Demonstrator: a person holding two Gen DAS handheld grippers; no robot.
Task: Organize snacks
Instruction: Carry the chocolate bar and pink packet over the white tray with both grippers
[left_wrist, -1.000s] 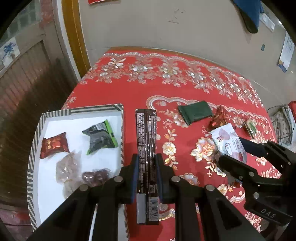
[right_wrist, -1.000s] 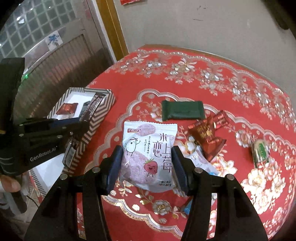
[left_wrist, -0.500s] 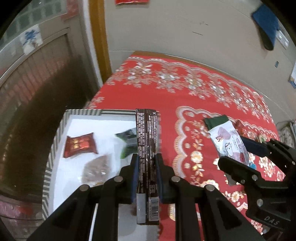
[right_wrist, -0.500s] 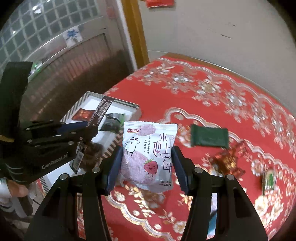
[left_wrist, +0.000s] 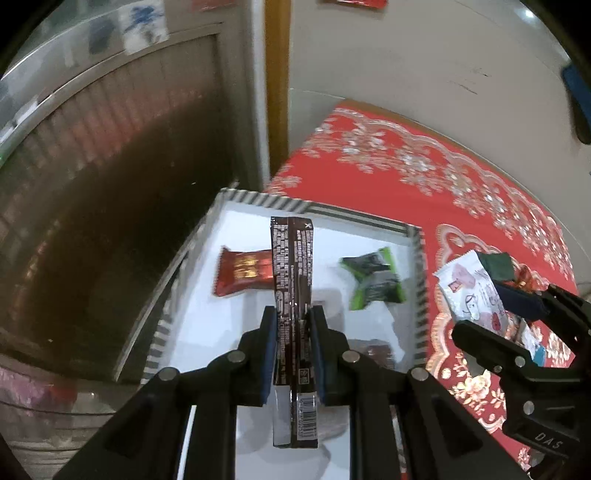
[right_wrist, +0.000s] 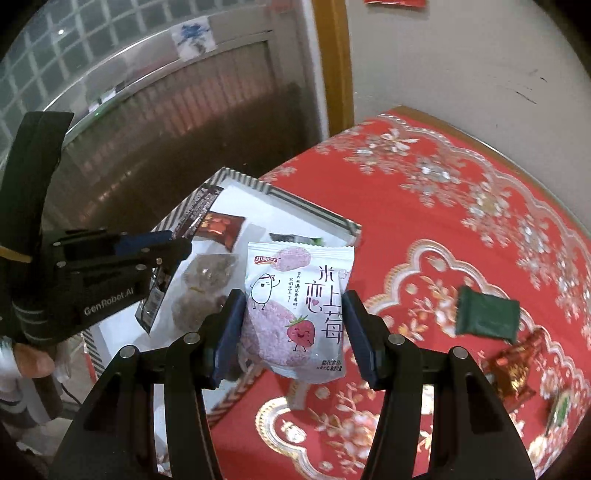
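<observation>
Brown bar (left_wrist: 292, 295), now over tray (left_wrist: 419, 288), between left tongs (left_wrist: 293, 350).

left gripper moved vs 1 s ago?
Yes. The left gripper, shut on the brown bar, went left from over the red tablecloth to above the striped tray.

1. Left wrist cam sits right behind its own jaws, looking steeply down and forward into the striped tray (left_wrist: 419, 280), pretty close up, with the wall behind.
2. Right wrist cam rides a bit to the right, also tilted down, facing left-forward across the red worktop (right_wrist: 461, 221) toward the same tray (right_wrist: 314, 212).
3. Overlap: both catch the tray, the worktop's far edge and the wall, and each one sees the other gripper from the side.
</observation>
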